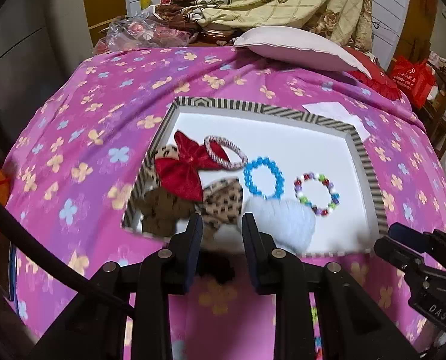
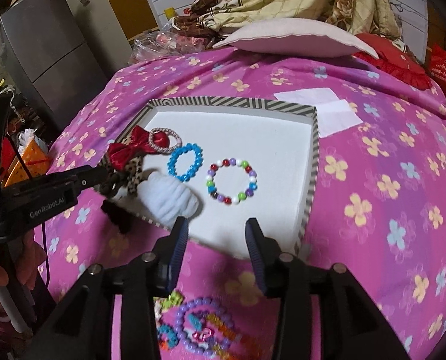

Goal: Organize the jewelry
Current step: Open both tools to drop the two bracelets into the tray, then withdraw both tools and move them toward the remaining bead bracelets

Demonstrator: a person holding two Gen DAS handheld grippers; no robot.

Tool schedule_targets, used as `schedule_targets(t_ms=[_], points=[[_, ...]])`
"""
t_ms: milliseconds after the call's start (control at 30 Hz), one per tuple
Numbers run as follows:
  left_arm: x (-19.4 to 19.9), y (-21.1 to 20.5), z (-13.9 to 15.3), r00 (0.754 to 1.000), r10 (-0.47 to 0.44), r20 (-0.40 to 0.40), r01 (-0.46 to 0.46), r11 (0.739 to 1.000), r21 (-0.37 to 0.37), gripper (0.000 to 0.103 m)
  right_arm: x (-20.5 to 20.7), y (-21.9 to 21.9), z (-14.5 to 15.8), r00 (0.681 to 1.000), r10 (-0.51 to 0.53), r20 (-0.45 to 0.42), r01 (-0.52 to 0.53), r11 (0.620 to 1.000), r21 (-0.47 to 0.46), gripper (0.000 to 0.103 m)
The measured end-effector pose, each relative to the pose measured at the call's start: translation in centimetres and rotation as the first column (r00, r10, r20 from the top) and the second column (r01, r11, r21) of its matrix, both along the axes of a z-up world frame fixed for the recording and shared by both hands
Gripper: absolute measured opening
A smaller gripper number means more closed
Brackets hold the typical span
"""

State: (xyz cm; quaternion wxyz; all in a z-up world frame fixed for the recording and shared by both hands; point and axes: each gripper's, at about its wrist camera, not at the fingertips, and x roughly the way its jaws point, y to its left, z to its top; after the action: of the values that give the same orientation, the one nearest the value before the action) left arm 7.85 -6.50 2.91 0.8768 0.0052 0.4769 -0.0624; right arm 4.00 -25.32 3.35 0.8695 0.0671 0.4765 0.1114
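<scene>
Partly done: blue bracelet (image 2: 185,162), multicolour bracelet (image 2: 232,181) and scrunchies already inside striped tray (image 2: 311,162); bead pile (image 2: 198,327) outside its near edge. Both hand-held grippers (image 1: 222,225) (image 2: 217,234) agape, empty.

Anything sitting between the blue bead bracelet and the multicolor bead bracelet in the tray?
Nothing: only bare white tray floor separates the blue bracelet from the multicolor bracelet, clearest in the right wrist view.
</scene>
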Motion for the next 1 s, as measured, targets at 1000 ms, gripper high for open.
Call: schedule_targets(t_ms=[1000], points=[[-9.6, 2.9, -3.8, 0.992, 0.013, -0.123, -0.025, 0.995, -0.099, 0.039, -9.2, -2.6, -6.1, 0.994, -0.023, -0.109, 0.010, 0.993, -0.115, 0.043]])
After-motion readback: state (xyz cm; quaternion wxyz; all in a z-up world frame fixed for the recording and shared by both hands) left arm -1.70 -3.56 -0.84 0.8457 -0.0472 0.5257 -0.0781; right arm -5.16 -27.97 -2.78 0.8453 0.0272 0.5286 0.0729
